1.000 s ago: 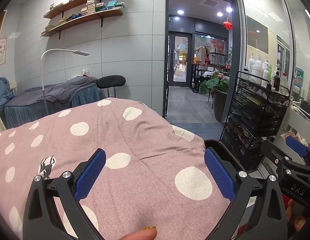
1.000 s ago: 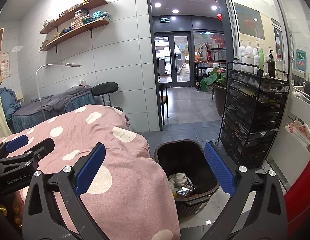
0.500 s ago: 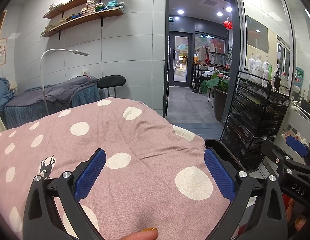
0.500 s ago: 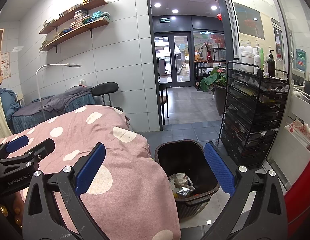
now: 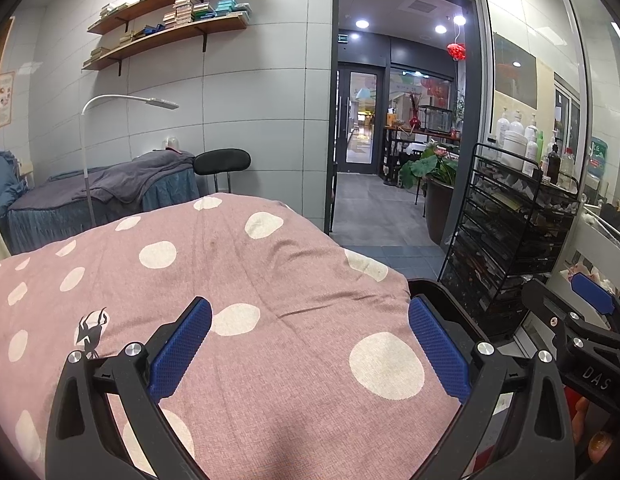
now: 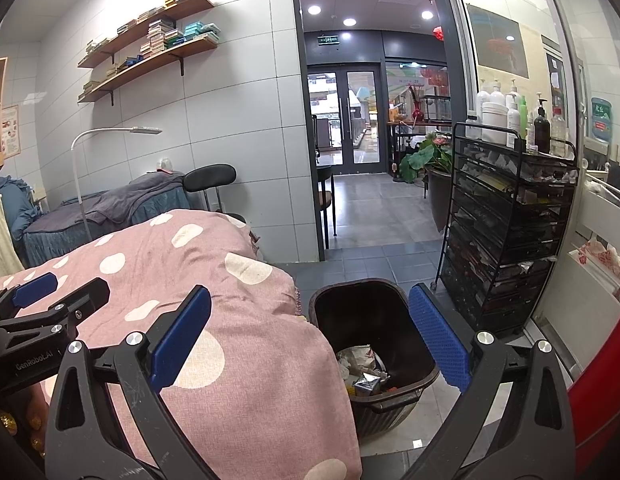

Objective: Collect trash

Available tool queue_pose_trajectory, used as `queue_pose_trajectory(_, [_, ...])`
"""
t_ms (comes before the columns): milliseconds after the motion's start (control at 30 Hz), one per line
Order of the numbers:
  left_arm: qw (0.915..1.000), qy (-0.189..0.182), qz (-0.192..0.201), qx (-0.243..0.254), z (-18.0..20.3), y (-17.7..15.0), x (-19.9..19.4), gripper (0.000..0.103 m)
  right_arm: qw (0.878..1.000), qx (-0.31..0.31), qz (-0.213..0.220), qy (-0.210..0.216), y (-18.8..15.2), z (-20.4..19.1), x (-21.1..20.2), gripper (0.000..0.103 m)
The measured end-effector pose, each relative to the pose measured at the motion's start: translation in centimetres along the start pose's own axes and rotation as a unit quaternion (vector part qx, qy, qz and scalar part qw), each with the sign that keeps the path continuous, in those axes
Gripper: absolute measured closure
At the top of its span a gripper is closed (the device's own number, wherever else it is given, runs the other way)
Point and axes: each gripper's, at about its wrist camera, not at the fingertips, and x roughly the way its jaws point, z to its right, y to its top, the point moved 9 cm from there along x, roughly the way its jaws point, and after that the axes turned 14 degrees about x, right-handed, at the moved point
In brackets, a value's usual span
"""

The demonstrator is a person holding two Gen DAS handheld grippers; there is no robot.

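Left wrist view: the left hand-held gripper is held with fingers spread wide and empty above a pink polka-dot blanket; the right hand-held gripper is seen alongside.

Right wrist view: the right hand-held gripper is likewise spread and empty. Crumpled trash is seen inside the dark bin on the floor beside the blanket.

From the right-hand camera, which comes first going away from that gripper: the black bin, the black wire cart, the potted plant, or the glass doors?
Outward from the right gripper:
1. Black bin, just beyond the fingers, on the floor beside the bed.
2. Black wire cart, right, against the wall.
3. Potted plant, past the doorway, right.
4. Glass doors, far end of the hall.
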Motion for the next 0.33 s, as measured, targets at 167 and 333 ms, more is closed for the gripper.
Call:
queue_pose_trajectory(167, [1.0, -0.001, -0.005, 0.001, 0.15, -0.13, 0.15, 0.006, 1.0, 0.001, 0.001, -0.001, -0.01, -0.05, -0.05, 0.006])
queue_pose_trajectory(333, [1.0, -0.001, -0.006, 0.001, 0.21, -0.1, 0.14, 0.006, 1.0, 0.002, -0.001, -0.002, -0.11, -0.03, -0.03, 0.006])
